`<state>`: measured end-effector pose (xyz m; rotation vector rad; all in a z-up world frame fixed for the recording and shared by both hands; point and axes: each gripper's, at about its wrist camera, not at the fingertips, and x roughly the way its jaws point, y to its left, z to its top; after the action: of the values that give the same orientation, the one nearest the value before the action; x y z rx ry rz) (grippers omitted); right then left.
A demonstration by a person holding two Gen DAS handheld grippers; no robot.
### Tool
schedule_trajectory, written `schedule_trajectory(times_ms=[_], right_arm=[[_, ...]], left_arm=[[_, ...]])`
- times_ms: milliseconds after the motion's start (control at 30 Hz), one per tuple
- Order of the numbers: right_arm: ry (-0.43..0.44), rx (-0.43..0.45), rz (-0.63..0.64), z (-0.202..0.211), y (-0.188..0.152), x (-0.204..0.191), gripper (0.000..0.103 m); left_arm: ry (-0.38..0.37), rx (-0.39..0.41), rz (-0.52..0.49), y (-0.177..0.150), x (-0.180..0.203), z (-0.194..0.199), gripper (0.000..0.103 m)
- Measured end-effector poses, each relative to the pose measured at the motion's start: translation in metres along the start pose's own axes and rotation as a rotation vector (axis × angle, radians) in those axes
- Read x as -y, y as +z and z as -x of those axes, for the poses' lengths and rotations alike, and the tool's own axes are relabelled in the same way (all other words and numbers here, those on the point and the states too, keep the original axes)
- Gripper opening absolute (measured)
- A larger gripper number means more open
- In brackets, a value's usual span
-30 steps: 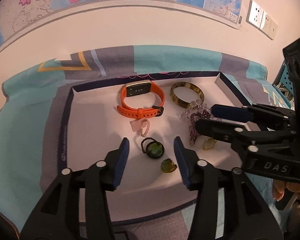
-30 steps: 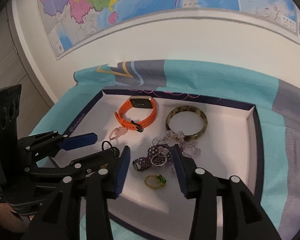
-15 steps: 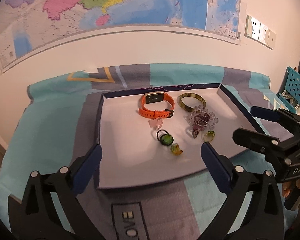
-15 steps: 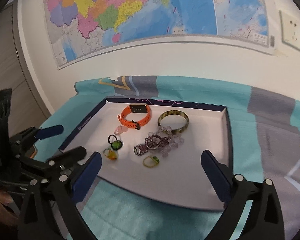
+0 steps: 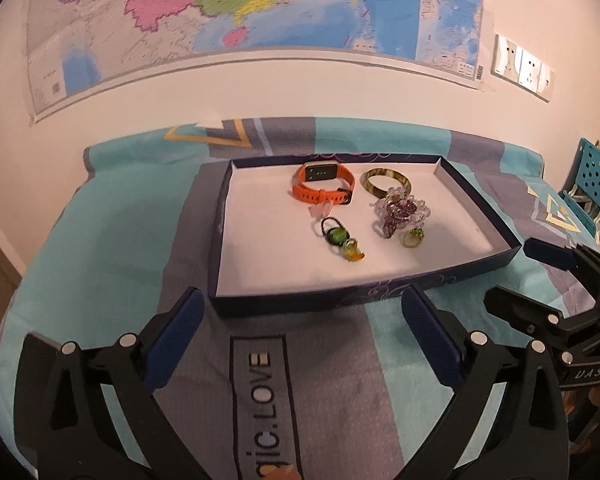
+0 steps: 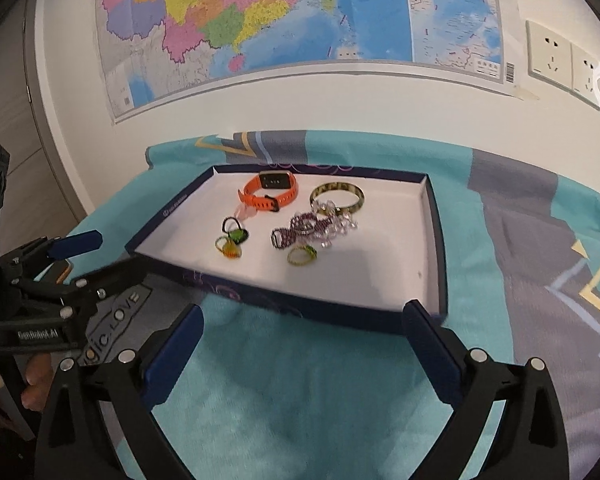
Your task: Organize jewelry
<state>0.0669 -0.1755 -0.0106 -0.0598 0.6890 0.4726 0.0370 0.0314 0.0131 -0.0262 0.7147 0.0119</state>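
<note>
A shallow dark-blue tray [image 5: 476, 206] [image 6: 434, 232] with a white floor holds the jewelry: an orange watch [image 5: 324, 187] [image 6: 270, 192], a tortoiseshell bangle [image 5: 385, 181] [image 6: 337, 197], purple and clear bead bracelets [image 5: 400, 214] [image 6: 312, 228], a pink ring [image 5: 320, 211], and green rings [image 5: 334, 234] [image 5: 412, 238] [image 6: 302, 256]. My left gripper [image 5: 302, 334] is open and empty in front of the tray's near wall. My right gripper [image 6: 302, 346] is open and empty, also short of the tray.
A teal and grey patterned cloth [image 5: 112, 248] covers the table. A map [image 5: 220, 12] hangs on the wall behind, with sockets [image 5: 520, 66] to its right. A blue perforated basket [image 5: 596, 176] stands at the far right.
Both grippers have drawn back out of the tray towards me and opened wide. The jewelry lies where it was.
</note>
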Motion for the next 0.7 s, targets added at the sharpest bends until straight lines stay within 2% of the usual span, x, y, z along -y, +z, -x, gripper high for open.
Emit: schedule_trajectory(times_ms=[700], right_arm=[[-0.003, -0.016, -0.013, 0.006, -0.019, -0.009, 0.096]], left_arm=[[0.019, -0.013, 0.003, -0.020, 0.006, 0.010, 0.097]])
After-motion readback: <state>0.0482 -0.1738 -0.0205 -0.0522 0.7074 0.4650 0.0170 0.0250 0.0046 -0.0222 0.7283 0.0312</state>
